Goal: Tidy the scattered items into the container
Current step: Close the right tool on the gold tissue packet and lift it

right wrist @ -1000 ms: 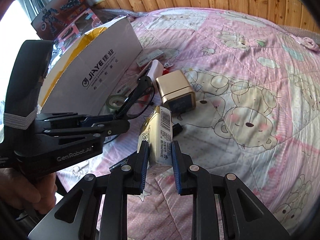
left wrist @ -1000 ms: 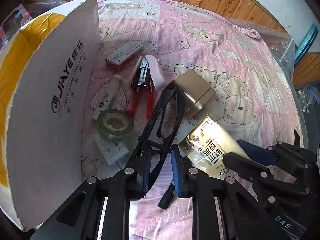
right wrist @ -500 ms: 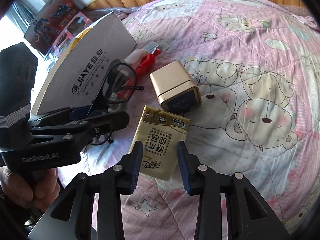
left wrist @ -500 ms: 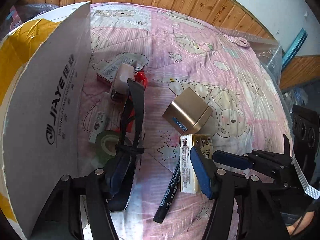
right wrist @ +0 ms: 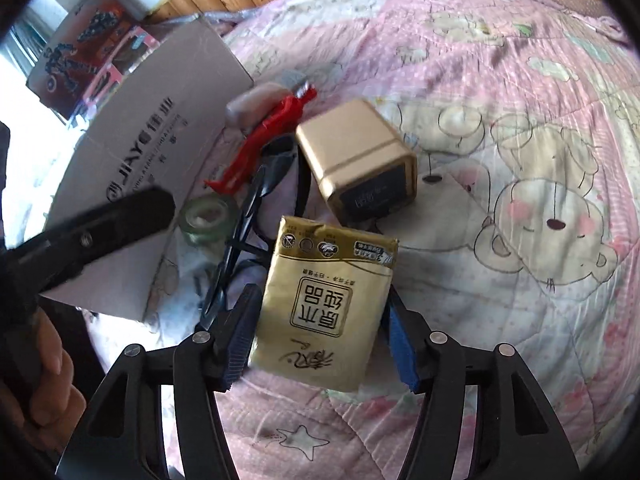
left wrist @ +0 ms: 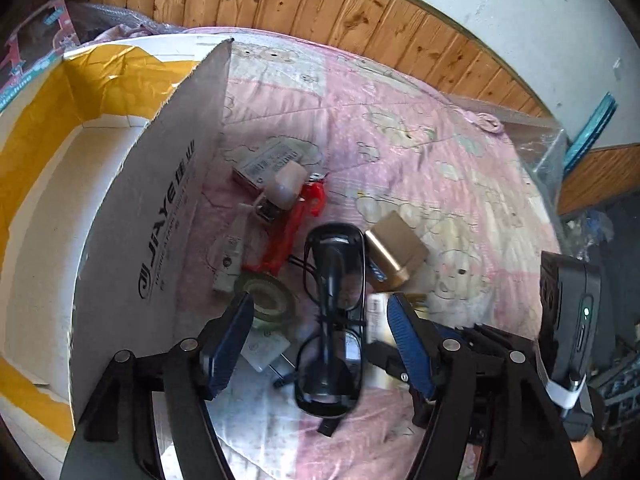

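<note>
1. Wood-panelled walls back a bed covered by a pink quilt [left wrist: 420, 168] printed with cartoon bears.
2. At the left stands a white cardboard box [left wrist: 160, 216], its flap raised and its yellow-lined inside open to view.
3. Beside the flap lie a red-handled tool [left wrist: 292, 224], a roll of clear tape [left wrist: 268, 300], a small white charger [left wrist: 264, 352] and a gold square box [right wrist: 356, 160].
4. Left tool [left wrist: 320, 344]: fingers spread wide, gripping nothing; black glasses [left wrist: 334, 320] lie folded on the quilt between them, touching neither pad.
5. Right tool [right wrist: 320, 344]: also spread wide, its blue pads flanking a gold tissue pack [right wrist: 328, 300] that lies flat on the quilt; whether the pads touch it I cannot tell.
6. A hand [right wrist: 28, 384] holds the left tool's grip.
</note>
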Tool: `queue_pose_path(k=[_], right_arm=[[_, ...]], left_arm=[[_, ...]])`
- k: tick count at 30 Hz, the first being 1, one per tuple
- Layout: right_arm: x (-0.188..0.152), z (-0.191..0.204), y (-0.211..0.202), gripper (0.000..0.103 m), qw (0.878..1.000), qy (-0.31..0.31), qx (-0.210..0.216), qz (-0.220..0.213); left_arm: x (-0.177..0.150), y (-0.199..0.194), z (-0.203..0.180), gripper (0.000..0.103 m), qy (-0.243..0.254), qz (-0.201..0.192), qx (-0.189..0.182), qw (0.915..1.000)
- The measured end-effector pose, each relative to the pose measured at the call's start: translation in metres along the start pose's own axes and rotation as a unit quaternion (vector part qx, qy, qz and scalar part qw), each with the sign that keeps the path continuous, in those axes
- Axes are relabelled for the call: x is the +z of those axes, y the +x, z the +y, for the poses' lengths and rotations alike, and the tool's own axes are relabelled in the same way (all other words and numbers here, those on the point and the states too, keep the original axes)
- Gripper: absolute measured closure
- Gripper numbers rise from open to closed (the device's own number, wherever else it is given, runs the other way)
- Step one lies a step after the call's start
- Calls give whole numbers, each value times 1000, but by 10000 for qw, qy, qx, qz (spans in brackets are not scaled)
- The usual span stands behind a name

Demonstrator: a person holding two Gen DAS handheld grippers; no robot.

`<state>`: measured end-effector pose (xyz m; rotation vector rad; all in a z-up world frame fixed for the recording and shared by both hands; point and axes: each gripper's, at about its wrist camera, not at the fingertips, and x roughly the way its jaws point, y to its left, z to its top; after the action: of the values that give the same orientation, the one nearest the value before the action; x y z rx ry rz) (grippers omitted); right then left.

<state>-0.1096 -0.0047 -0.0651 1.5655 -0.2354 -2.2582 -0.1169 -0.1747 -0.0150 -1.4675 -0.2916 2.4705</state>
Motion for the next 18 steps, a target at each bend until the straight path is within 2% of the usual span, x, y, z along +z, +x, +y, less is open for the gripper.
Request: queue_pose_path(k=[3, 8, 13, 14, 16, 17, 18], right_arm=[[0, -4, -5, 47, 10000, 16, -8, 67], [1, -13, -15, 49, 9996, -28, -277, 58], [-2, -29, -29, 49, 9986, 127, -515, -31], [-1, -30, -29, 49, 9986, 184, -502, -37], [2, -29, -27, 49, 9987, 225, -462, -12], [2, -30, -27, 49, 9987, 231, -462, -8], [1, -33, -28, 49, 9987, 233, -446, -2]], left_arm=[[1, 17, -10, 33, 172, 183, -69, 9997], [-7, 27, -21, 33, 240, 380, -280, 9986], [-12, 63, -20, 33, 153, 776, 14, 9969], [-12, 70, -20, 33, 156, 766, 46, 9969], [-11, 74, -30, 32, 489, 577, 266, 9968], [-11, 76, -34, 49, 665, 540, 471, 9952], [-11, 76, -36, 55, 785, 512, 600, 9938]])
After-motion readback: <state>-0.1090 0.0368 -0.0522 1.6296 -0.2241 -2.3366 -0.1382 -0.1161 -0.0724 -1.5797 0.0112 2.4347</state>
